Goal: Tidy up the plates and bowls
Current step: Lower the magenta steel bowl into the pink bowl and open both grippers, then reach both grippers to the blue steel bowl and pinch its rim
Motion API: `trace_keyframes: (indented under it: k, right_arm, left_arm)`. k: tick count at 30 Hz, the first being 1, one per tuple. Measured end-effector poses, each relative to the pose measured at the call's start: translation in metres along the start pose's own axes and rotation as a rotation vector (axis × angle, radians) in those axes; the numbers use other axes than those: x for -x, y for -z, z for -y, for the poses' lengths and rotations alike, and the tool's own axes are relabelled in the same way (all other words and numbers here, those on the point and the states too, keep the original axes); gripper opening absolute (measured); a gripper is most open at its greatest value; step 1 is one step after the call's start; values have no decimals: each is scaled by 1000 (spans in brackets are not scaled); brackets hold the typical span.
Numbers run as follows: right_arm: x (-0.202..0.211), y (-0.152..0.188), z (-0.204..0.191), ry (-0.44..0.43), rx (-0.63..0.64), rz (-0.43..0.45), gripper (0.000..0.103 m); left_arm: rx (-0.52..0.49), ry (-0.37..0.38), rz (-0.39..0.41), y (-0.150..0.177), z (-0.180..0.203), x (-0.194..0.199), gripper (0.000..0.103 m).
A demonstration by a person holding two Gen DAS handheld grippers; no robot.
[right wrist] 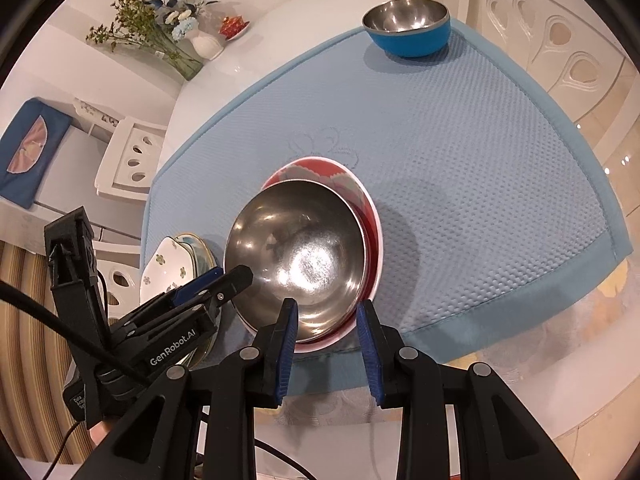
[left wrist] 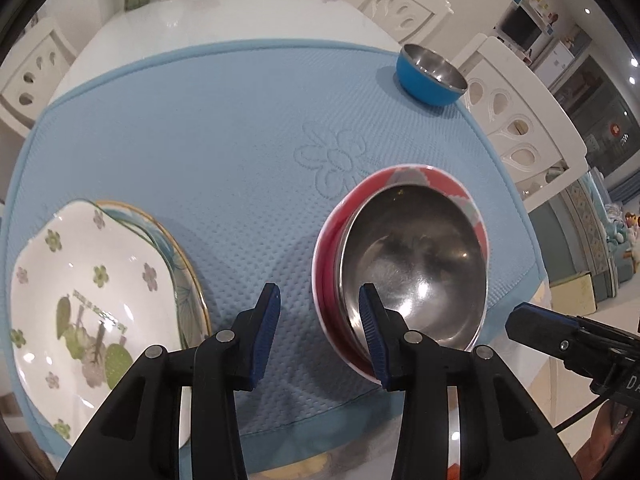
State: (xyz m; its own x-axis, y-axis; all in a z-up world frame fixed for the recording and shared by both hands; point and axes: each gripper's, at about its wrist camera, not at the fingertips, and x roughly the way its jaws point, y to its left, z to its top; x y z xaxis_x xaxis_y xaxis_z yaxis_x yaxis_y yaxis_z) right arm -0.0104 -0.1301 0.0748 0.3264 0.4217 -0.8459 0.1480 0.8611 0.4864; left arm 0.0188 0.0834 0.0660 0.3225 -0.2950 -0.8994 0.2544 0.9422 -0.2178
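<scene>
Left gripper (left wrist: 320,334): parted, empty; one pad sits just inside the steel bowl (left wrist: 416,264).
Right gripper (right wrist: 326,346): parted, nothing gripped.
Steel bowl: nested tilted in the red bowl (left wrist: 332,248), near mat (left wrist: 200,128) edge.
Risk: tilted bowl could be knocked off.
Blue bowl (left wrist: 430,74): far right, unstacked.

mat (left wrist: 224,128): light blue; dimpled weave; embossed flower motif in the middle
nested bowl (left wrist: 416,256): bare steel inside; mirror glare
outer bowl (left wrist: 332,264): red wall; white rim; grey-and-red pattern inside
far bowl (right wrist: 408,26): blue outside; steel inside
top plate (left wrist: 80,288): white; green and grey flowers; green leaf print
plate under it (left wrist: 188,264): teal leaf pattern; gold rim
gripper pads (left wrist: 266,332): blue, ribbed; black frames
</scene>
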Motion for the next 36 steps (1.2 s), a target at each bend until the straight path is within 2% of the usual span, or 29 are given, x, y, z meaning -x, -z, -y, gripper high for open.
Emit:
trace_keyframes:
  k: [8,12,19,24,26,28,33,36]
  right_arm:
    - [19,-3,-5,-16,9,22,30]
    - [39,-11,-3,-27,-7,62,30]
    - [62,-47,13,-52,-51,112,30]
    - [62,-82,28,-52,-71,119,31]
    - [60,-97,39,-48,-88,119,35]
    - [58,-115,55,-44,-127,133,51]
    - [49,-160,85,-38,-179,147,54]
    - [36,-183,97,-32,-198,132,54]
  left_arm:
    - [-52,-11,48,-19,18,24,38]
    - [-91,-16,85,-35,32,38,38]
    - [-148,-21,132,-82,65,47,38]
    - [-167,-20,124,-122,88,27,38]
    - [-166,-22,111,-137,96,17,38]
    - [-157,-17,96,-156,106,1,38]
    - [-129,-2,70,-191,117,-29,42]
    - [-104,18,50,-212,118,-47,60]
